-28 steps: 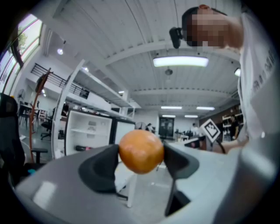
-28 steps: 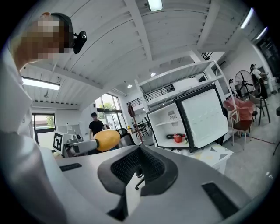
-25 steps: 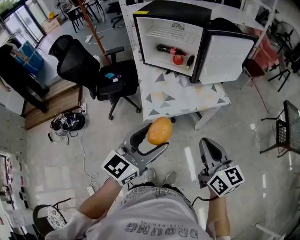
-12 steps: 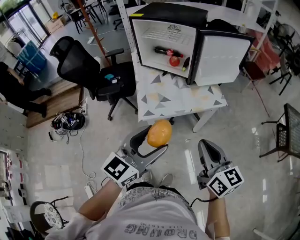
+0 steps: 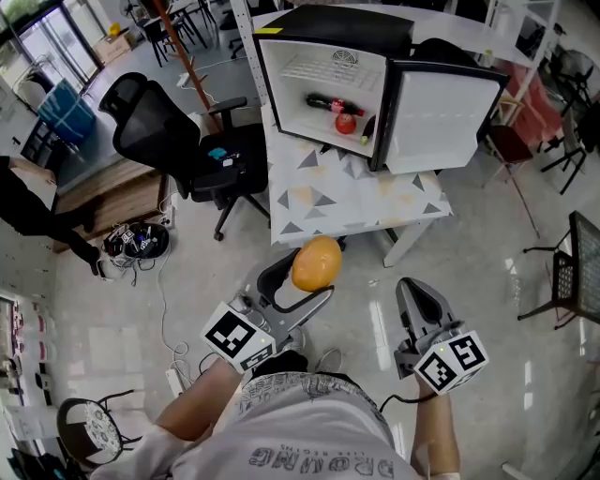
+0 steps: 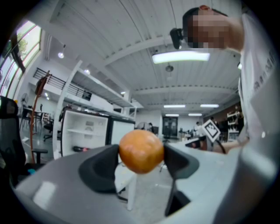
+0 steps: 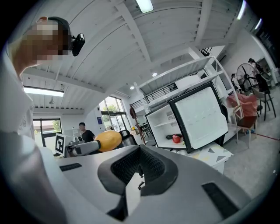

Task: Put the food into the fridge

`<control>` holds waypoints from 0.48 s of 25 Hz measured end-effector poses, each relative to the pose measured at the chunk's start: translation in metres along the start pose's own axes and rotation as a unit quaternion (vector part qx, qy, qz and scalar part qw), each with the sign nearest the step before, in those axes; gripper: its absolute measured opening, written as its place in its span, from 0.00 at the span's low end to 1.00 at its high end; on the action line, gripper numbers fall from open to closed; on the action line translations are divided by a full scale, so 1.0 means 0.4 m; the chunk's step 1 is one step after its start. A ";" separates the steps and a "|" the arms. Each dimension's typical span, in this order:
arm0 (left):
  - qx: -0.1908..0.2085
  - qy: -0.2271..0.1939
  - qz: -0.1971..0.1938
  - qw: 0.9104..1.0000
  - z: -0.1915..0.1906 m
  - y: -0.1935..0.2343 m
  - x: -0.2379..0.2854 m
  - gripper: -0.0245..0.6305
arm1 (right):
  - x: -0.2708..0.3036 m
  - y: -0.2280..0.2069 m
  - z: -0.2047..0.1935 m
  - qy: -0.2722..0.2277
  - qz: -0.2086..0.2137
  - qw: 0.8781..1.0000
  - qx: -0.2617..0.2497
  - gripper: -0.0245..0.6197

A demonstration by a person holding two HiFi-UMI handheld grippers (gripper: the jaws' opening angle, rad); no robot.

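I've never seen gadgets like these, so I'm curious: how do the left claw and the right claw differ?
The left claw grips an orange fruit; the right claw holds nothing. The left claw's jaws stand wide apart around the fruit; the right claw's are pressed together. Both point toward the open fridge.

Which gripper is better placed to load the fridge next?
Left: the left gripper has its jaws clamped on the round orange fruit, with the open black mini fridge ahead. The right gripper has its jaws shut with nothing between them.
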State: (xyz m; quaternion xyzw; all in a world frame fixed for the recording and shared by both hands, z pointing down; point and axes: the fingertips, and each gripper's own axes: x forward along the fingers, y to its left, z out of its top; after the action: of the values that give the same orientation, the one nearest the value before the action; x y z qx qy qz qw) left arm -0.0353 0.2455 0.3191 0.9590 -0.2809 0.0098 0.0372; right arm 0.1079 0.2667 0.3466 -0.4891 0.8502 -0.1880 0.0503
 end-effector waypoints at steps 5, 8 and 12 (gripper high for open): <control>0.000 0.001 0.002 1.000 -0.003 0.014 0.022 0.54 | 0.019 -0.022 0.002 0.003 0.003 1.000 0.002 0.04; -0.001 -0.002 0.006 1.000 -0.005 0.032 0.035 0.54 | 0.036 -0.036 0.006 0.003 0.005 1.000 0.001 0.04; -0.002 -0.002 0.008 1.000 -0.007 0.063 0.057 0.54 | 0.063 -0.056 0.014 0.005 0.005 1.000 -0.001 0.04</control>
State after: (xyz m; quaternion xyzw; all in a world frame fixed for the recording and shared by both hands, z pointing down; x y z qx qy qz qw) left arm -0.0298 0.2125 0.3245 0.9566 -0.2889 0.0073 0.0382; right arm 0.1145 0.2337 0.3522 -0.4837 0.8532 -0.1894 0.0462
